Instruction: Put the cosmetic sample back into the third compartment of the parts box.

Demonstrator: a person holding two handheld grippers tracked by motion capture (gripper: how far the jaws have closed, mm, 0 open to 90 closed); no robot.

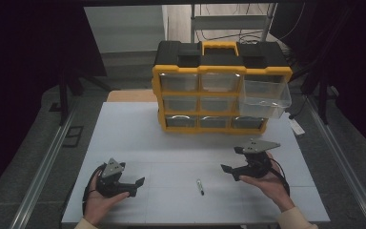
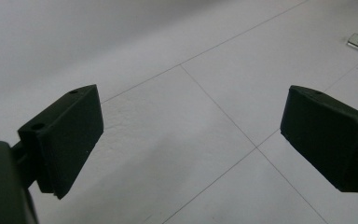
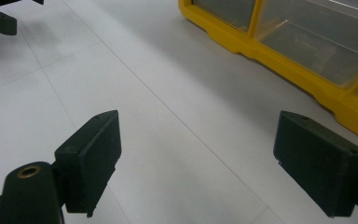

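The marker pen (image 1: 199, 186) is lying flat on the white counter (image 1: 181, 143), well in front of the yellow and black drawer cabinet (image 1: 219, 88) and pointing roughly toward it; it is sitting between the two claws and touching neither; the left claw (image 1: 137, 187) is hovering well to the left of the pen, its jaws spread wide with nothing but bare counter between them in the left gripper view (image 2: 191, 140); a small pale thing at the upper right edge of that view is possibly the pen, though too little of it is showing to be sure; the right claw (image 1: 232, 172) is hanging just to the right of the pen and slightly nearer the cabinet, its jaws likewise gaping wide and gripping nothing (image 3: 196, 158); the cabinet's clear top right drawer (image 1: 265, 98) is standing pulled out.
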